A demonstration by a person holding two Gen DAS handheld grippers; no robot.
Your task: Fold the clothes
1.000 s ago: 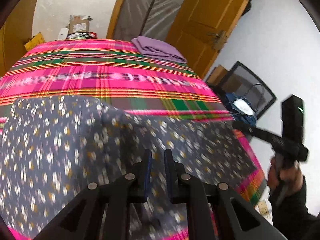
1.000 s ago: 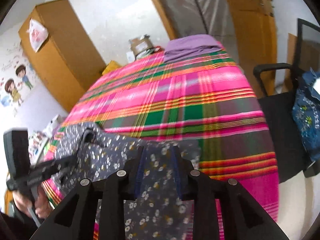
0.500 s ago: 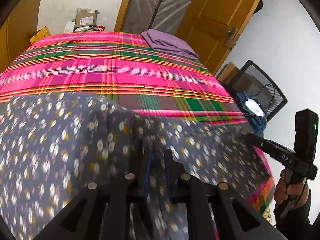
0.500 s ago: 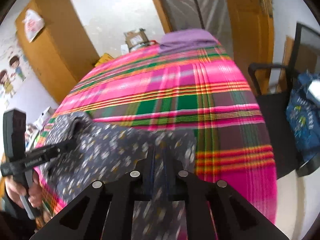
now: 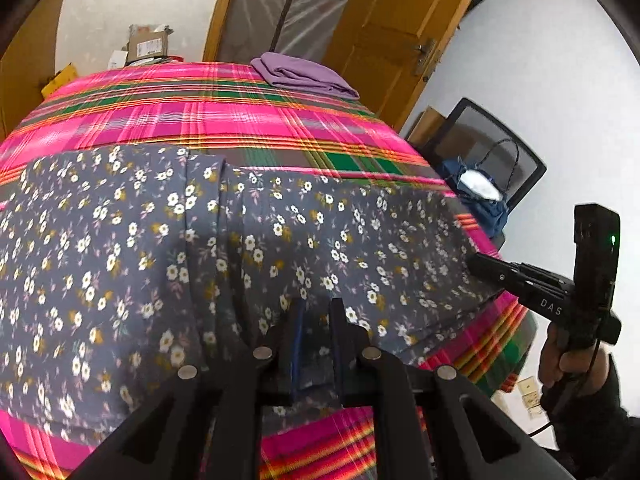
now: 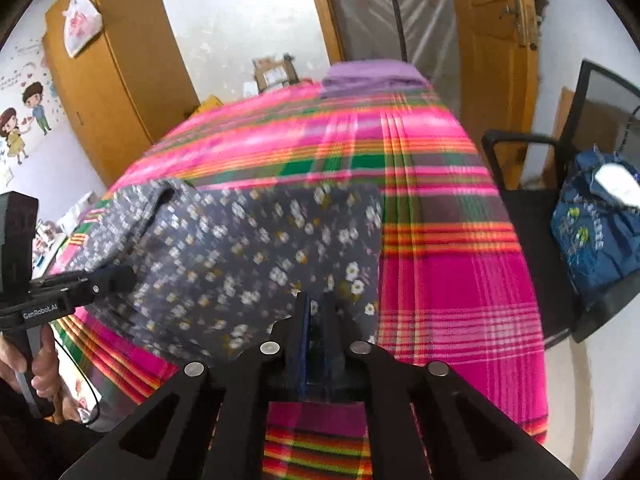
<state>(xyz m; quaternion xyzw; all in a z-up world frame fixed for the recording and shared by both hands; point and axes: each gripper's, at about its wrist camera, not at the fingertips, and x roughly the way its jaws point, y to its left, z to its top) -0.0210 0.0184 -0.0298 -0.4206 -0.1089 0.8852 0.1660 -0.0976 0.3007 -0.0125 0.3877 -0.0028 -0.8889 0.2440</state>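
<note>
Pink plaid bedcover (image 5: 240, 120) carries the grey floral garment (image 5: 160, 248) spread across its near end. Left gripper (image 5: 316, 308) pinches its near hem; right gripper (image 6: 316, 304), jaws just closing, clamps its near-right edge. Folded purple cloth (image 5: 304, 76) lies far back.

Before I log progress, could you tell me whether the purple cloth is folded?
Folded: the purple cloth lies as a compact layered stack at the bed's far end.

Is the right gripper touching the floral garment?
Touching. In the right wrist view, the right gripper has its jaws, which have just been closing, shut on the near edge of the floral garment.
</note>
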